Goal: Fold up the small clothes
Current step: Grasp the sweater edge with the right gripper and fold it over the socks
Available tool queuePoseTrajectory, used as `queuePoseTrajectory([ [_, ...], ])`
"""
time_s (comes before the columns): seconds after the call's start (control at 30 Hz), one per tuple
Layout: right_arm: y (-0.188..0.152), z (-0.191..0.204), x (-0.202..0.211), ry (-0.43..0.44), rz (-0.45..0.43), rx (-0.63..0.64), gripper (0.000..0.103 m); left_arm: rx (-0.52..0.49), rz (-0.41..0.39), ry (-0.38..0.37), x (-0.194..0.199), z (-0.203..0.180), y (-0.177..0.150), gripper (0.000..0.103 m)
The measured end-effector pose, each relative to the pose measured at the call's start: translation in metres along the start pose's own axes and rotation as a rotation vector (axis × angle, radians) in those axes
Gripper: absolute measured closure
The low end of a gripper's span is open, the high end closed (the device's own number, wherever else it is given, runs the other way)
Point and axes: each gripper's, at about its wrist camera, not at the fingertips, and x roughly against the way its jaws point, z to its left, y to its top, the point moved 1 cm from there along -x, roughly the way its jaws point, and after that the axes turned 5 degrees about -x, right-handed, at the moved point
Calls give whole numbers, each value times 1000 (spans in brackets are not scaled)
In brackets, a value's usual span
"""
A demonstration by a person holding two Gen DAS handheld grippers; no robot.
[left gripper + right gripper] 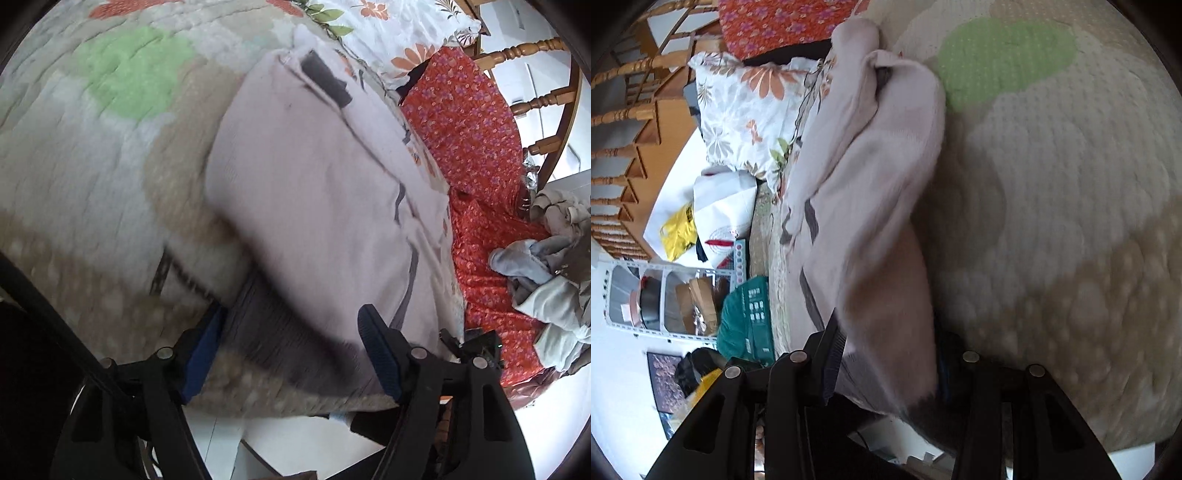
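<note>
1. Here, in the left wrist view, a quilted bedspread (pixel 92 155) with a green patch filled the left side, blurred by motion.
2. The left gripper (pixel 291 354) stood with its blue-padded fingers (pixel 380 354) spread wide, and the grey ribbed hem of a pale pink garment (pixel 314 206) lay between them; neither pad was seen pressing it.
3. The garment stretched from the bed's near edge away toward a floral pillow (pixel 388 33), its grey collar at the far end.
4. To its right lay a red floral cloth (pixel 476 147), then a heap of grey clothes (pixel 546 273) under a wooden headboard (pixel 539 99).
5. In the right wrist view, wooden rails, a white shelf (pixel 665 299) and a green bag (pixel 746 317) sat at the left.
6. The right gripper (pixel 886 354) had the garment's (pixel 871 184) edge running between its fingers (pixel 831 354); one finger was hidden behind the cloth, so whether it pinched could not be told.
7. The bedspread (pixel 1071 184) covered the right.
</note>
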Motion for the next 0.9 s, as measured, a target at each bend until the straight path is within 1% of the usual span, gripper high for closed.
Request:
queuePoseTrajectory([
  [0.07,-4,10,9,-42,-37,62,57,-12,1,23,1,1,-8,31],
  [0.1,-5,19,17,-79,-85,121,57,-16,1,34,0,1,-8,33],
  [0.13,-4,28,22,-115,-122,164,57,-19,0,48,-1,0,-7,37],
  [0.2,-5,39,32,-189,-186,235,57,-22,-7,79,-2,1,-6,51],
  [0.27,-4,42,37,-231,-227,254,57,-18,-23,144,3,5,-6,97],
  [0.3,-3,40,38,-235,-232,246,57,-12,-29,145,6,7,-6,100],
  [0.33,-1,36,37,-235,-228,231,57,10,-52,107,14,11,-6,99],
  [0.37,0,33,35,-238,-220,217,57,23,-73,87,21,12,-6,99],
  [0.4,1,30,33,-245,-213,207,57,21,-99,87,30,11,-7,99],
  [0.5,2,28,32,-279,-216,210,57,-50,-179,155,61,1,-17,99],
  [0.6,5,31,35,-317,-249,220,57,-84,-186,195,74,-1,-26,99],
  [0.7,7,25,43,-347,-272,206,56,-71,-187,201,81,2,-32,99],
  [0.73,8,22,45,-362,-274,190,53,-61,-194,208,81,3,-33,98],
  [0.8,6,13,48,-375,-277,161,51,-44,-202,215,80,5,-30,93],
  [0.9,2,5,51,-381,-272,147,51,8,-210,211,74,9,-22,78],
])
